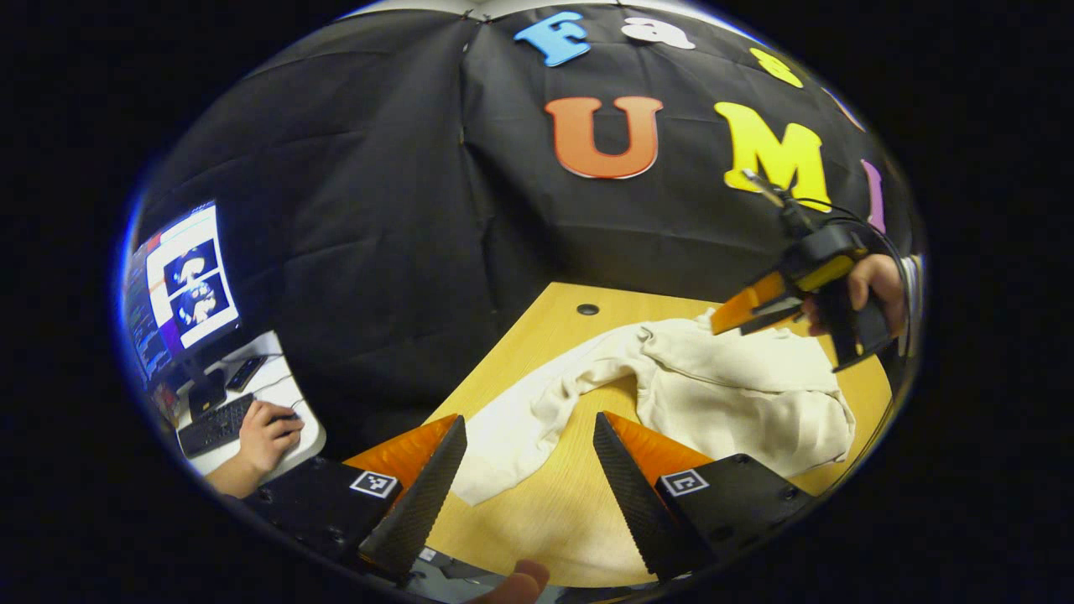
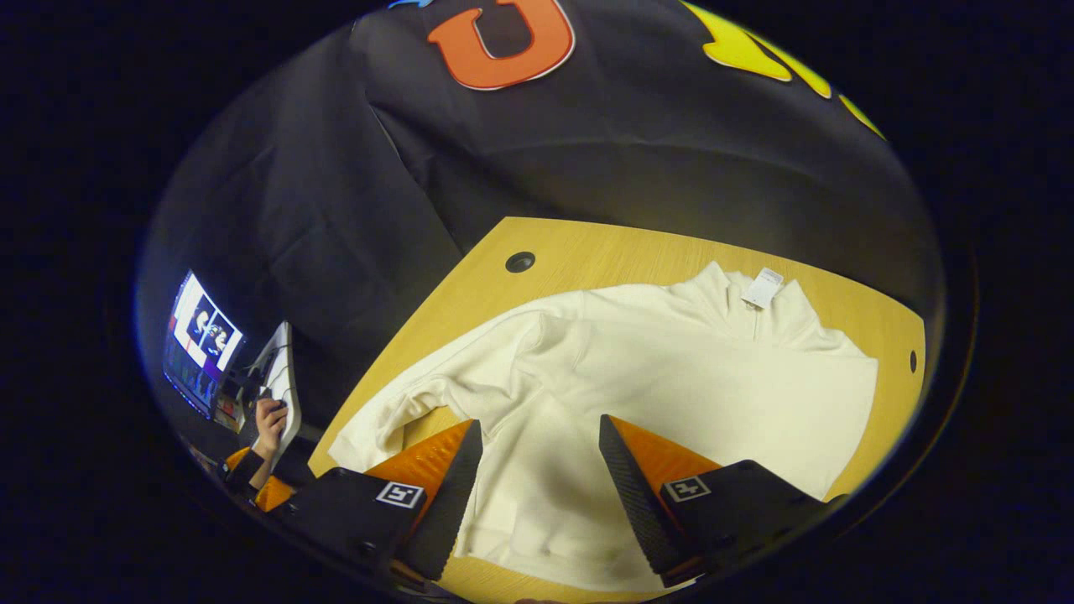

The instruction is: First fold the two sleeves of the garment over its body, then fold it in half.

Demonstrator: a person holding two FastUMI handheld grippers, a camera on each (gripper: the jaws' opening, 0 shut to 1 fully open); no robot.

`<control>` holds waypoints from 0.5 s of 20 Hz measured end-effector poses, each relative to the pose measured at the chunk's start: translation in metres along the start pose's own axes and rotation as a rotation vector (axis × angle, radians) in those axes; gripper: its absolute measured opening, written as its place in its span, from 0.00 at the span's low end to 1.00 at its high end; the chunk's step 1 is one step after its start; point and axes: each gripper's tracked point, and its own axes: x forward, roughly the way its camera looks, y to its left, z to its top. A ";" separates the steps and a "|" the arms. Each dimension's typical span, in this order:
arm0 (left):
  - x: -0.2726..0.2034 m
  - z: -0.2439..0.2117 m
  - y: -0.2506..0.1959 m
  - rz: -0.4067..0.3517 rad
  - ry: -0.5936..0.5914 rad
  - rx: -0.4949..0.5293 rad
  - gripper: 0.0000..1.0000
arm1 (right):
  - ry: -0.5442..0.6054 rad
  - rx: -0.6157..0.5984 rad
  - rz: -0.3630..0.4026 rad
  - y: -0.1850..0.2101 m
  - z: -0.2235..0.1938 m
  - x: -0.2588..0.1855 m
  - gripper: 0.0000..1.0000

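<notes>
Sleeve-fold step, by my read: cream garment (image 2: 671, 369) lies on counter (image 2: 604, 243), collar tag twd the counter's hole, one sleeve (image 1: 537, 411) trailing out off the body. Both tongs spread, holding nothing: left (image 1: 529, 470) over that sleeve, right (image 2: 541, 470) over the body. Next likely calls for pinching the cuff.

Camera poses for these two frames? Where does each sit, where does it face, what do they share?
Left gripper view: rides the left gripper, jaws apart; faces across the table at the garment's sleeve; the right gripper and its hand show farther off.
Right gripper view: rides the right gripper, jaws apart above the garment; faces the collar and wall.
Shared: garment, table, monitor.
</notes>
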 end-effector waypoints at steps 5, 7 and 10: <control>0.011 -0.033 0.016 0.132 0.103 -0.172 0.98 | 0.030 0.032 -0.049 -0.066 -0.062 -0.074 0.98; 0.016 -0.046 0.025 0.191 0.142 -0.213 0.98 | 0.018 0.054 -0.067 -0.084 -0.079 -0.103 0.98; 0.022 -0.061 0.032 0.246 0.204 -0.284 0.98 | 0.051 0.096 -0.033 -0.090 -0.108 -0.134 0.94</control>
